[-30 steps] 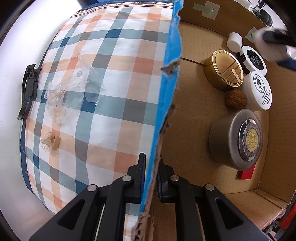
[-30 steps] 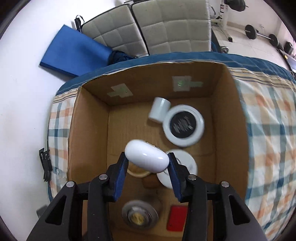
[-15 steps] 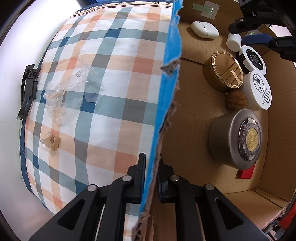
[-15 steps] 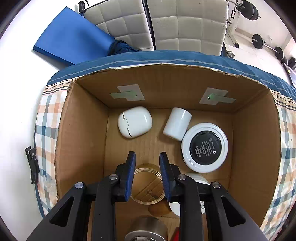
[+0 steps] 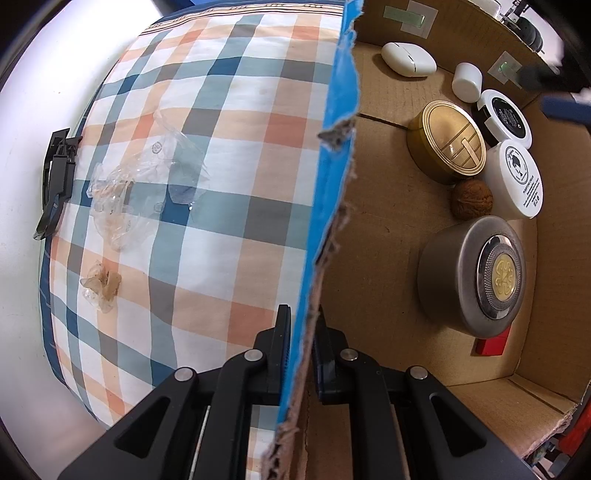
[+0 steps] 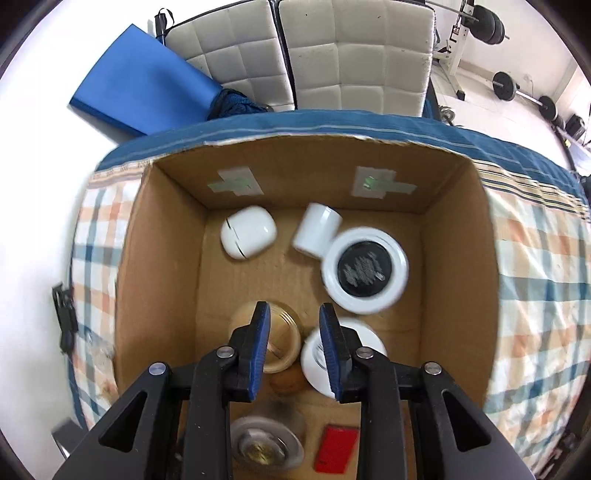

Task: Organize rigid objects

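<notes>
A white floor (image 6: 33, 155) fills the left of the right wrist view, bright and evenly lit. At the top stand two white quilted chairs (image 6: 295, 55) side by side, with a blue mat (image 6: 144, 92) lying just left of them. In the upper right sit barbells (image 6: 524, 90) and a weight rack (image 6: 476, 26). A checked cloth (image 5: 207, 155) with a blue border covers the bed, spread across the left wrist view.

Earbud case (image 6: 248, 236) in box (image 6: 162, 236), far-left corner
</notes>
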Demonstrator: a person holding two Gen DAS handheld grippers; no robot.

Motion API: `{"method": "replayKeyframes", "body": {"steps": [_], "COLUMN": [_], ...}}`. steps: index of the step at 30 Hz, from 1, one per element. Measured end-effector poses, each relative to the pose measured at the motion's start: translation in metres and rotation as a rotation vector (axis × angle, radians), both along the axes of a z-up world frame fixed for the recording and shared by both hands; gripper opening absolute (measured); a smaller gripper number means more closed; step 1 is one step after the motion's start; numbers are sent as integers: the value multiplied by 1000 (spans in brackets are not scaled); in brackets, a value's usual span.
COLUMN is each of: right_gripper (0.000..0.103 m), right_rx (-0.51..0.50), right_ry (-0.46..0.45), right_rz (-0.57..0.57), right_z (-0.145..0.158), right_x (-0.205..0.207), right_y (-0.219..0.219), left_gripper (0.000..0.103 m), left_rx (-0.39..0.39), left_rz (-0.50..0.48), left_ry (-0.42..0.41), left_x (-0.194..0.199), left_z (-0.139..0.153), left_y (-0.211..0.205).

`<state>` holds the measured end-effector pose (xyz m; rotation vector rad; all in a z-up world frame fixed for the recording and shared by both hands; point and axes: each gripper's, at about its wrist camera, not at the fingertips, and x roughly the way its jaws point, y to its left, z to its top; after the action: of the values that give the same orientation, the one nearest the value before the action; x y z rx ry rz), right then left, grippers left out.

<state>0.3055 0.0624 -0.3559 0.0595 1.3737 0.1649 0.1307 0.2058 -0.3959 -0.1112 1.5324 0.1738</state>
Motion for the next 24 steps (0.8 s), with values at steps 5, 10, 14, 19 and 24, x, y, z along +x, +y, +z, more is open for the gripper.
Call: {"method": "replayKeyframes", "body": {"steps": [5, 10, 14, 19, 24], "right_gripper": [80, 103, 103, 103, 103], "right_rx": [-40, -73, -92, -86, -69], "right_ry": [1, 22, 22, -14, -35], "right_rz": [-10, -37, -37, -26, -27], "right_z": [6, 7, 13, 37, 65], "right_x": [-30, -63, -82, -105, -122], "right_y": [-21, -43, -52, -61, -69], "left_gripper": [8, 8, 12, 44, 64], "left_rx": [-2, -1, 37, 51, 75], "left_rz": [3, 4, -12, -1, 16], "left_ry": [-1, -1, -14, -58, -142], "left_x": [0, 0, -2, -8, -17], "left_z": [0, 1, 14, 51, 104], "left_y": [-2, -1, -5, -8, -13]}}
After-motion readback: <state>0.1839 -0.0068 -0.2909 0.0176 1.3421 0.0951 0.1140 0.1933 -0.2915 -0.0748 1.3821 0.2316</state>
